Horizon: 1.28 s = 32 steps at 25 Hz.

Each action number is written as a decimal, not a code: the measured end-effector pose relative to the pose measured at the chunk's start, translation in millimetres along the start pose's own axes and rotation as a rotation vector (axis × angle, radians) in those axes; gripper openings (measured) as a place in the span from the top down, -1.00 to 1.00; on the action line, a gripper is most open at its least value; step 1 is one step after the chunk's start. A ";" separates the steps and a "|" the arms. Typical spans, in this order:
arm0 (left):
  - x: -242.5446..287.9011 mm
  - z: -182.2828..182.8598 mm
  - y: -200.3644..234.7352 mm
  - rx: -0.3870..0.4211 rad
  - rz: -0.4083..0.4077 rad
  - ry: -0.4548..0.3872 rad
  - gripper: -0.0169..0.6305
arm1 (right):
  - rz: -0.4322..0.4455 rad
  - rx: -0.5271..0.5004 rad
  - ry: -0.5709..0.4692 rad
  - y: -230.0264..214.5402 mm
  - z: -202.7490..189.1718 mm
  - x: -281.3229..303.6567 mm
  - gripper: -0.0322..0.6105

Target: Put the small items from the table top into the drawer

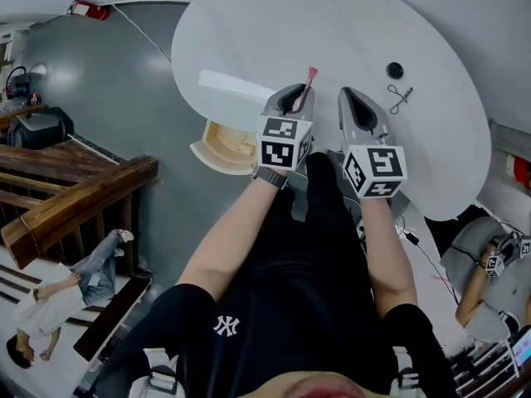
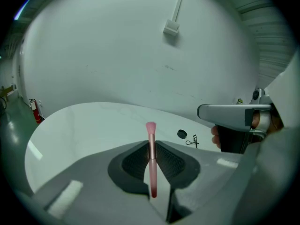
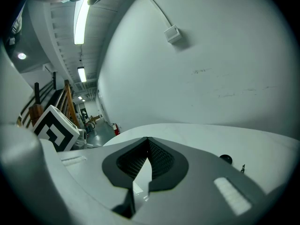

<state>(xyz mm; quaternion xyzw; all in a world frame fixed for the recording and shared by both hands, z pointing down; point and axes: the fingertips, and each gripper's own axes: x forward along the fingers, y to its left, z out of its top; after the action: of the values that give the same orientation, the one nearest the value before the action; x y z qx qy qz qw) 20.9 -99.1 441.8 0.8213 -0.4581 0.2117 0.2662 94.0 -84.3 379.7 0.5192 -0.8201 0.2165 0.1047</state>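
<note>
My left gripper is shut on a pink makeup brush, whose bristle tip sticks up past the jaws over the near edge of the white round table. The right gripper sits beside it, shut with nothing between its jaws. A small black round item and a black eyelash curler lie on the table to the right, also seen as the round item and curler. An open wooden drawer juts out under the table's left front edge.
A grey floor lies left of the table, with a wooden railing beyond it. A person is on the lower level at left, and another seated person at right. A cable runs on the floor by my right leg.
</note>
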 end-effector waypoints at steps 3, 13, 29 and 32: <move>-13.6 7.6 -1.2 -0.011 -0.006 -0.014 0.81 | 0.000 -0.009 -0.011 8.1 8.5 -5.3 0.83; -80.1 15.3 10.2 -0.010 -0.018 -0.086 0.81 | 0.015 -0.040 -0.056 69.5 18.5 -21.8 0.83; -160.0 -17.4 45.6 -0.020 0.041 -0.142 0.81 | 0.093 -0.087 -0.080 159.8 -1.2 -33.7 0.83; -177.2 -22.2 55.4 -0.030 0.061 -0.150 0.81 | 0.116 -0.100 -0.076 178.4 -2.9 -35.2 0.83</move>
<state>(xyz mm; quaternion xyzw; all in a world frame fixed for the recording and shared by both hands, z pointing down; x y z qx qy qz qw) -116.3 4.0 367.5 0.8165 -0.5047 0.1507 0.2367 -50.7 10.9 324.3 0.4727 -0.8620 0.1610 0.0865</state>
